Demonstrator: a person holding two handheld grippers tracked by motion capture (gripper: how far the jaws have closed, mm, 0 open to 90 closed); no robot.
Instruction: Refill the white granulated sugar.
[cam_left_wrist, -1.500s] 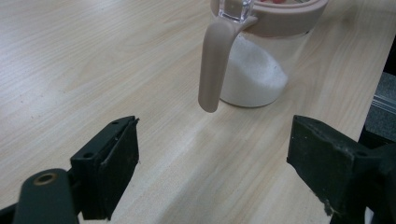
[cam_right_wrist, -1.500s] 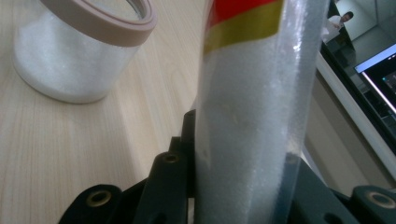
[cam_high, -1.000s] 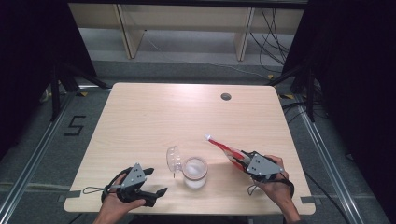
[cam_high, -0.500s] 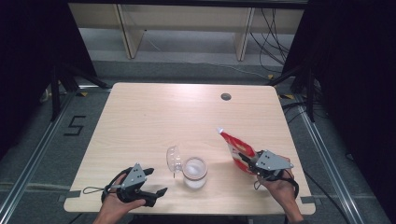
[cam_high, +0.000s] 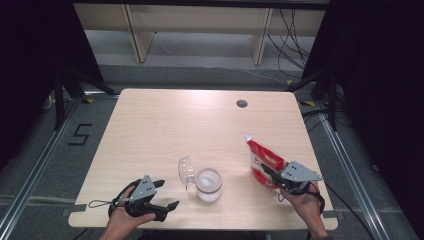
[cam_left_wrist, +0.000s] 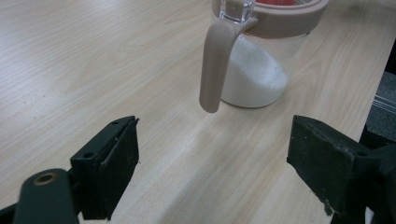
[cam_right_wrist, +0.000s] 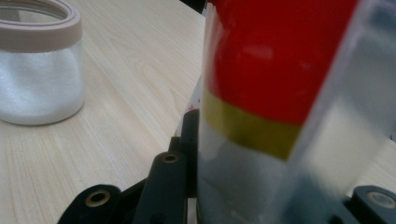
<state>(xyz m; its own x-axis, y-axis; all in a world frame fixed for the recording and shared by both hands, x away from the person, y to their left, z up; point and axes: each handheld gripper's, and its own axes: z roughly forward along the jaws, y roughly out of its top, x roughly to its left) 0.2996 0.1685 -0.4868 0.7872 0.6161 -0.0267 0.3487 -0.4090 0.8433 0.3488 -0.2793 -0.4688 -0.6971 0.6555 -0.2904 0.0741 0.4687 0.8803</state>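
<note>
A glass jar (cam_high: 208, 184) with a beige rim holds white powder near the table's front middle. Its clear lid (cam_high: 186, 170) hangs open to the left. A red and white pouch (cam_high: 262, 160) stands tilted to the right of the jar, apart from it, and my right gripper (cam_high: 272, 175) is shut on its lower part. In the right gripper view the pouch (cam_right_wrist: 280, 93) sits close between the jaws, with the jar (cam_right_wrist: 37, 79) at the left. My left gripper (cam_high: 167, 195) lies open at the front left. Its view faces the jar (cam_left_wrist: 254, 74) and its beige latch (cam_left_wrist: 215, 65).
The light wooden table (cam_high: 200, 125) has a small dark cable hole (cam_high: 242, 103) at the back right. Shelving and cables stand on the floor beyond the far edge. Dark curtains flank both sides.
My right gripper has carried the pouch away from above the jar, to the right, and turned it more upright. The left gripper has not moved.
</note>
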